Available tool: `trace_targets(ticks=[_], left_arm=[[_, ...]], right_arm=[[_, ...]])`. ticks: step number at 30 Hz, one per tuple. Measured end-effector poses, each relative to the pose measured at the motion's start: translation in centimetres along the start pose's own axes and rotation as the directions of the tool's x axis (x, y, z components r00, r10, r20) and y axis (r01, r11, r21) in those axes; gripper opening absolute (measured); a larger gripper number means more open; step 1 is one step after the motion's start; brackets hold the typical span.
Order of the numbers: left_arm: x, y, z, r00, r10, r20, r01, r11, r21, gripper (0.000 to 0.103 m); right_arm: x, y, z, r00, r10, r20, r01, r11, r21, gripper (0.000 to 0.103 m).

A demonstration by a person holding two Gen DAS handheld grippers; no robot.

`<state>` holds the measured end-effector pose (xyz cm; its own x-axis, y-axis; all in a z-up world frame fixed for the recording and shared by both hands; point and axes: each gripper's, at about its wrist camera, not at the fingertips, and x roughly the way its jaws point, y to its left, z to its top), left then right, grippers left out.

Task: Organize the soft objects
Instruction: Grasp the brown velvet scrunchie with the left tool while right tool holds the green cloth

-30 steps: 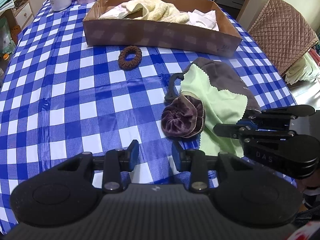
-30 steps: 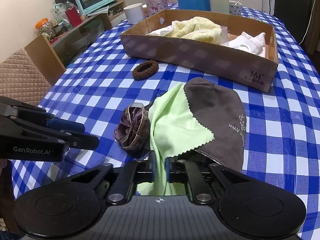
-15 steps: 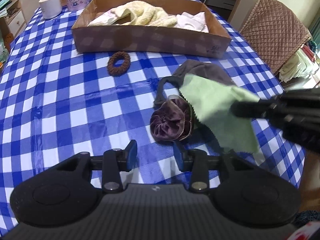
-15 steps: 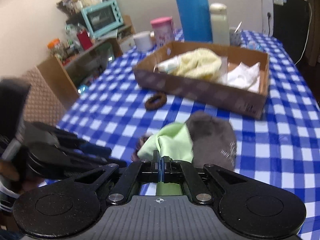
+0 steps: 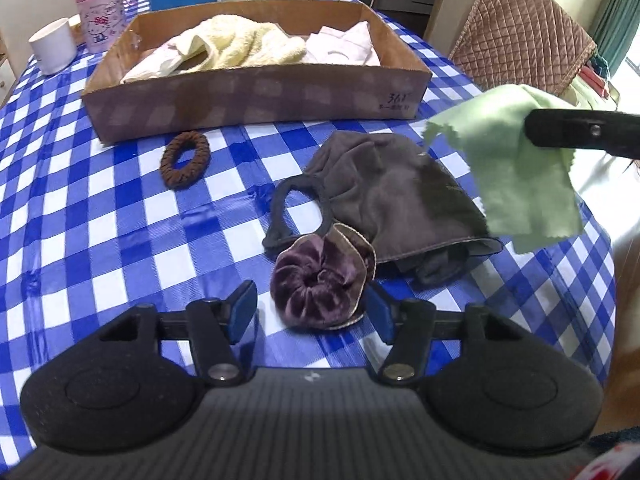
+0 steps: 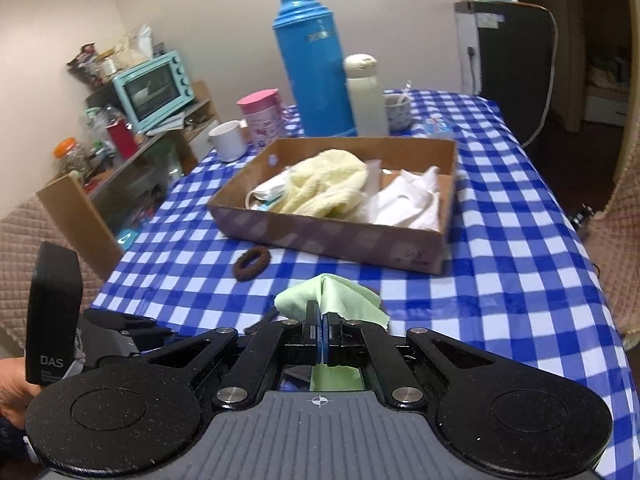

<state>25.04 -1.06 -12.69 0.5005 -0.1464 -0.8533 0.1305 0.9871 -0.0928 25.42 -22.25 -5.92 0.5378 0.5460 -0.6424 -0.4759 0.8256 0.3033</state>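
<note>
My right gripper [image 6: 322,322] is shut on a light green cloth [image 6: 332,294], which hangs in the air above the table's right side as the green cloth [image 5: 516,168] in the left wrist view. My left gripper [image 5: 312,310] has its jaws opening, one on each side of a purple velvet scrunchie [image 5: 320,276] lying on the table; the pads do not press it. A grey-brown cap [image 5: 396,196] lies just beyond. A brown hair tie [image 5: 185,159] rests near the cardboard box [image 5: 256,100], which holds a yellow towel [image 5: 244,44] and white cloths [image 5: 344,44].
The table wears a blue-white checked cloth [image 5: 100,220]. Behind the box stand a white mug [image 5: 54,46], a pink cup [image 5: 102,10], a blue thermos [image 6: 314,60] and a white bottle [image 6: 366,94]. A quilted chair [image 5: 524,32] stands at the right.
My right gripper lifted the green cloth off the cap, up and to the right. My left gripper moved in around the purple scrunchie and its jaws spread wider.
</note>
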Motion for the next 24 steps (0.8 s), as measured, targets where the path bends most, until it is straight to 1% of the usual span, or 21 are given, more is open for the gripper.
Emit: trace_targets(ticks=[4,7,9,12,15,24], left_arm=[[0.9,-0.1,0.2,1.0,-0.009,-0.005,0.009,1.0,0.005,0.056],[1.3,-0.2,0.3,1.0,-0.019,-0.007,0.019,1.0,0.02,0.053],[1.4,-0.2,0.3,0.999,-0.032,-0.005,0.032,0.999,0.024,0.038],[1.2,-0.3,0.2,0.999,-0.04,0.005,0.04,0.999,0.03,0.031],[0.9,-0.4,0.1,0.999,-0.036,0.013,0.036,0.999,0.04,0.025],[-0.1,0.0,-0.1,0.999,-0.015,0.03,0.014,1.0,0.02,0.022]], right_arm=[[0.0,-0.9,-0.5,1.0,-0.013,-0.021,0.014,0.999,0.034,0.001],[0.1,-1.2,-0.9,0.999,-0.017,-0.036,0.019,0.999,0.046,0.001],[0.3,-1.4,-1.1,0.999,-0.02,-0.05,0.022,0.998,0.054,0.001],[0.4,-1.4,-1.4,0.998,-0.016,-0.063,0.02,0.998,0.063,0.001],[0.7,-1.3,-1.6,0.997,-0.014,-0.074,0.019,0.998,0.062,0.001],[1.0,-0.8,-1.8,0.996,-0.005,-0.086,0.01,0.999,0.052,0.001]])
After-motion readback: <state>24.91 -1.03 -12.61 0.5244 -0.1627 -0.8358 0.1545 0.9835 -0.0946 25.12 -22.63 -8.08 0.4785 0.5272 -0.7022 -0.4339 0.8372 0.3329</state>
